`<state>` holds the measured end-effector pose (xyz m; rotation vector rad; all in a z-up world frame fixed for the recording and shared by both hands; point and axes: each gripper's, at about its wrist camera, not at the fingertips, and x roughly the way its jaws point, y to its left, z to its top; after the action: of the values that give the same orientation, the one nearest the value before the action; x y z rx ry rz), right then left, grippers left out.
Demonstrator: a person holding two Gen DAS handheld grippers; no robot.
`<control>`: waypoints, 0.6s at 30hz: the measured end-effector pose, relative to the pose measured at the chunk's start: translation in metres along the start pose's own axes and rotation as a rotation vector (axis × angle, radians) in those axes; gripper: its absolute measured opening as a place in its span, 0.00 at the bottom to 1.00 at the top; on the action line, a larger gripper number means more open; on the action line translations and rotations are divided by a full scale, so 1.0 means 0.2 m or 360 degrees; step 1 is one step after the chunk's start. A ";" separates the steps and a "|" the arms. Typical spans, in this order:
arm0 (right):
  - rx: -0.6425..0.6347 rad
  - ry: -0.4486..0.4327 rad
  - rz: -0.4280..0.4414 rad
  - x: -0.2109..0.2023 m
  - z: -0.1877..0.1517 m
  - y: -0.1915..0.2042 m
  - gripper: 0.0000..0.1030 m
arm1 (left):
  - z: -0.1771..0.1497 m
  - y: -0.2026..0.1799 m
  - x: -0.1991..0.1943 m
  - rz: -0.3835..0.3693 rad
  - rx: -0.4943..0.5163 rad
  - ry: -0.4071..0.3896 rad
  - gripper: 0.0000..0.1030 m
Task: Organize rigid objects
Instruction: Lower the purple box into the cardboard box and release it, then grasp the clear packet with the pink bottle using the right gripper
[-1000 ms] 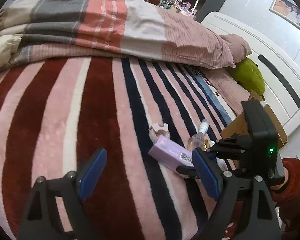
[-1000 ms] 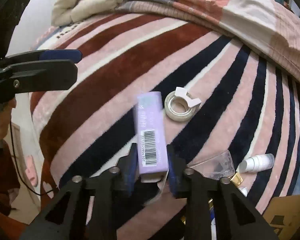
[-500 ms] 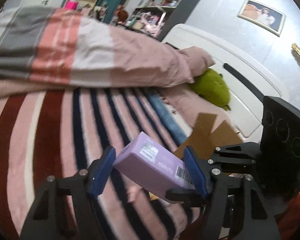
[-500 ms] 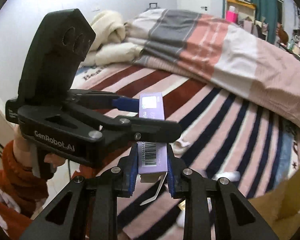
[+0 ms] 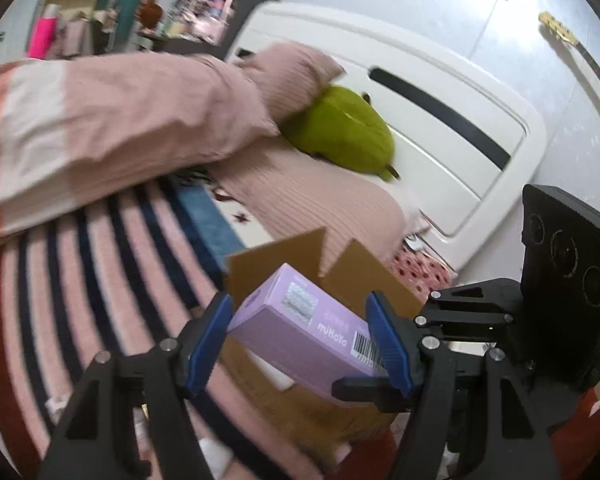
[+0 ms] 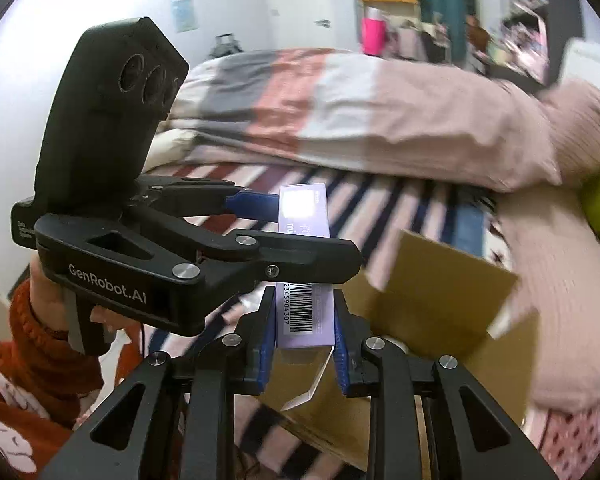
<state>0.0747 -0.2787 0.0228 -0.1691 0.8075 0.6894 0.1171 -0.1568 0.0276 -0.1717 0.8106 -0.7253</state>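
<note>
Both grippers clamp the purple box point(image 5: 300, 330): left gripper point(image 5: 300, 344) lengthwise, half-open; right gripper point(image 6: 305, 340) nearly closed.

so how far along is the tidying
Done: nothing visibly packed; the inside of the cardboard box is hidden. In hand: the purple carton is held in the air over that box, the right hand-held gripper clamped on its barcode end and the left hand-held gripper closed across its length. Left: lowering it into the box; other items are out of view now.
</note>
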 end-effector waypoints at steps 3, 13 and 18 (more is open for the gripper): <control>0.0055 0.0037 -0.0034 -0.02 -0.04 -0.11 0.19 | 0.04 -0.05 0.14 -0.0025 0.0005 0.0082 0.65; 0.0062 0.0139 -0.0199 0.08 -0.13 -0.18 0.52 | 0.02 -0.09 0.22 0.0137 0.0102 0.0191 0.76; -0.0001 0.0058 -0.0156 0.02 -0.08 -0.05 0.55 | 0.00 -0.01 -0.02 0.0204 0.0057 0.0057 0.80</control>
<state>0.0721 -0.2908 0.0078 -0.2211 0.8281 0.5958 0.1141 -0.1552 0.0316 -0.0742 0.8344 -0.6228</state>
